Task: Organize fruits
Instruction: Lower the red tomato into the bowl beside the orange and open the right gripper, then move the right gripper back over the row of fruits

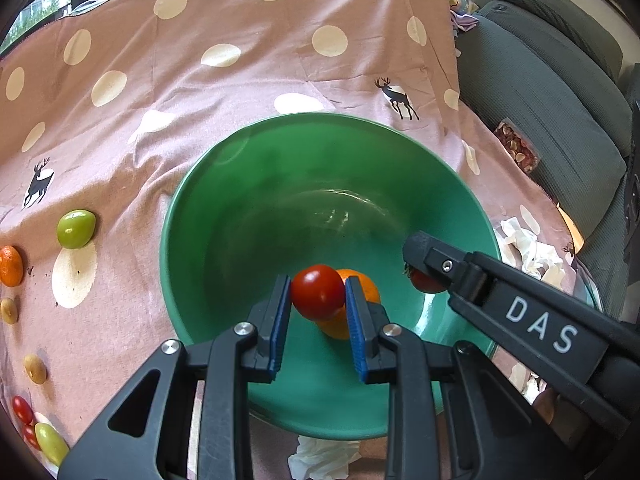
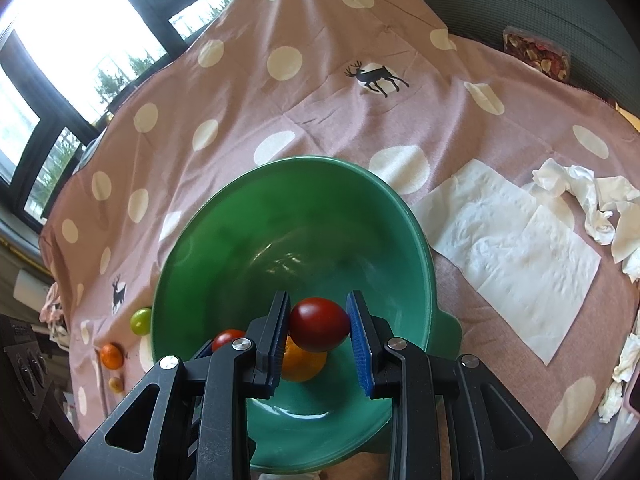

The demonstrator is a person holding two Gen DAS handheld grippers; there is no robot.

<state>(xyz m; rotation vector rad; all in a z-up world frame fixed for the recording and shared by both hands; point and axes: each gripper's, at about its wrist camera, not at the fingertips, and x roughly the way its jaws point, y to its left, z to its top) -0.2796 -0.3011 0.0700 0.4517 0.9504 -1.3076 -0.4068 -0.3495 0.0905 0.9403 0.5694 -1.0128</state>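
A green bowl point(image 1: 256, 200) sits on a pink spotted cloth; it also shows in the right wrist view point(image 2: 224, 236). An orange point(image 1: 366, 286) lies inside it, also seen in the right wrist view point(image 2: 300, 366). My left gripper point(image 1: 318, 300) is shut on a red tomato point(image 1: 317, 291) above the bowl. My right gripper point(image 2: 319, 326) is shut on another red tomato point(image 2: 319, 330) over the bowl; in the left wrist view its tip point(image 1: 420, 256) reaches in from the right with that tomato point(image 1: 424, 282) under it.
Loose fruits lie left of the bowl: a green one point(image 1: 76, 229), a small orange point(image 1: 10, 266), yellowish ones point(image 1: 35, 368), red tomatoes point(image 1: 22, 410). White paper towels point(image 2: 512, 248) and crumpled tissues point(image 2: 592, 204) lie right of the bowl. A grey sofa point(image 1: 552, 100) is behind.
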